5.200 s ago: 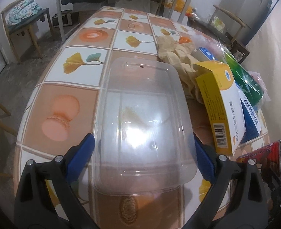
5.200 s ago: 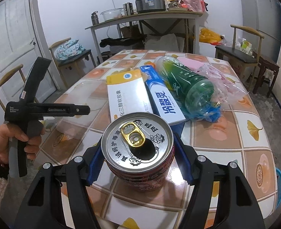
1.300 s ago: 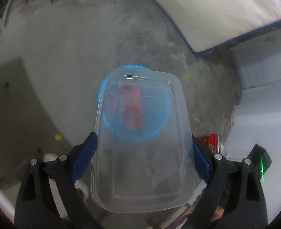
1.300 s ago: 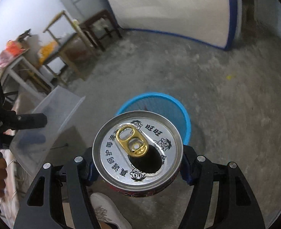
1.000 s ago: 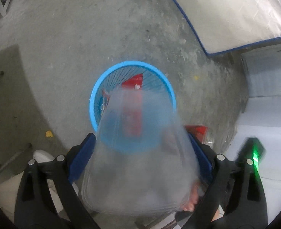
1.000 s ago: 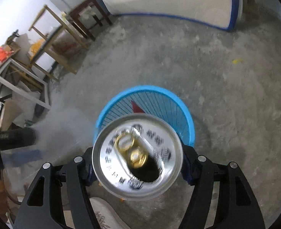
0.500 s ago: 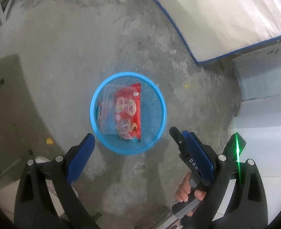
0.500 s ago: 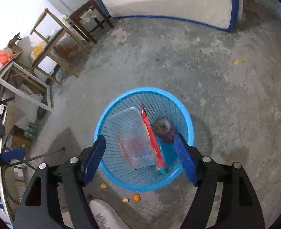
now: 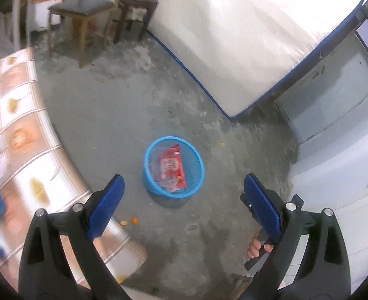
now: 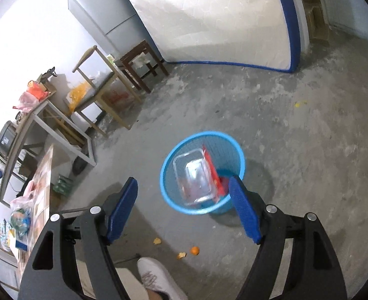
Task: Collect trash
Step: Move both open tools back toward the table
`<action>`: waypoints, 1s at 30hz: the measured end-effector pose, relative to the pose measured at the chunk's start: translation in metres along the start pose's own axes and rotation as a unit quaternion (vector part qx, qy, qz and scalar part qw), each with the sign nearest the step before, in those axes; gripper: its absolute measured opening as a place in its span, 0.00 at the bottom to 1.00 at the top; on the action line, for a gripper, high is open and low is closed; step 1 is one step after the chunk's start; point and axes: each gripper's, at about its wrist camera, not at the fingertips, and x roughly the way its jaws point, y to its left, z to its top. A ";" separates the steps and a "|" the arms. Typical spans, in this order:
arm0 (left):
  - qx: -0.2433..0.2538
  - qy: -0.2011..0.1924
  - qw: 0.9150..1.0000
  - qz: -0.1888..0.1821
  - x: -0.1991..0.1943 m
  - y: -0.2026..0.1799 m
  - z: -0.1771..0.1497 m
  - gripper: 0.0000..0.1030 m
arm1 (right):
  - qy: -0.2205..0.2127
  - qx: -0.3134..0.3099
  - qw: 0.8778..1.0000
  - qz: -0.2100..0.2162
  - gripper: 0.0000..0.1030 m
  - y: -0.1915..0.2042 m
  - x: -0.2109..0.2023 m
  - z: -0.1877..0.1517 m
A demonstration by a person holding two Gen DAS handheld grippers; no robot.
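Right-wrist view shows the blue basket (image 10: 202, 172) on the concrete floor (image 10: 296, 150), holding the clear plastic container (image 10: 194, 177) beside a red snack packet (image 10: 212, 175). 5.2 s ago that container sat between the left tool's pads on the worktop and a red can sat in the right tool; 1.3 s ago both were held above the basket, and 0.5 s ago both tools were already empty with the can lying in the basket. Now the basket looks smaller and farther off in both views, and the worktop (image 9: 21, 135) is back in sight left of it.

The can is hard to make out now: only a dark red patch shows behind the packet, partly covered by the right tool's pad. In the left-wrist view the container is barely visible against the packet (image 9: 170, 168) inside the basket (image 9: 173, 167). Items on the worktop are blurred.

Left tool (image 9: 184, 206) stands wide apart, holding nothing. Right tool (image 10: 182, 212) is likewise spread wide and empty. The person's right hand (image 9: 257, 246) shows low in the left-wrist view, right of the basket, mostly hidden behind the left tool.

Orange peel scraps (image 10: 187, 252) lie on the floor near the basket, toward a white shoe (image 10: 156, 280). A mattress (image 10: 221, 17) leans upright beyond the basket.
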 end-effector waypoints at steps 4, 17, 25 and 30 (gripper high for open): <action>-0.009 -0.033 0.999 0.019 -0.046 0.021 -0.036 0.90 | 0.023 -0.001 1.000 -0.004 0.71 0.001 0.008 -0.012; -0.082 -0.162 0.979 0.094 -0.159 0.120 -0.097 0.90 | 0.170 -0.041 0.984 -0.018 0.44 0.010 0.166 0.010; -0.128 -0.204 0.958 0.156 -0.199 0.179 -0.101 0.90 | 0.299 -0.085 0.946 -0.091 0.18 0.000 0.348 -0.007; -0.166 -0.196 0.952 0.169 -0.200 0.211 -0.100 0.90 | 0.356 -0.067 0.916 -0.172 0.06 -0.039 0.417 -0.014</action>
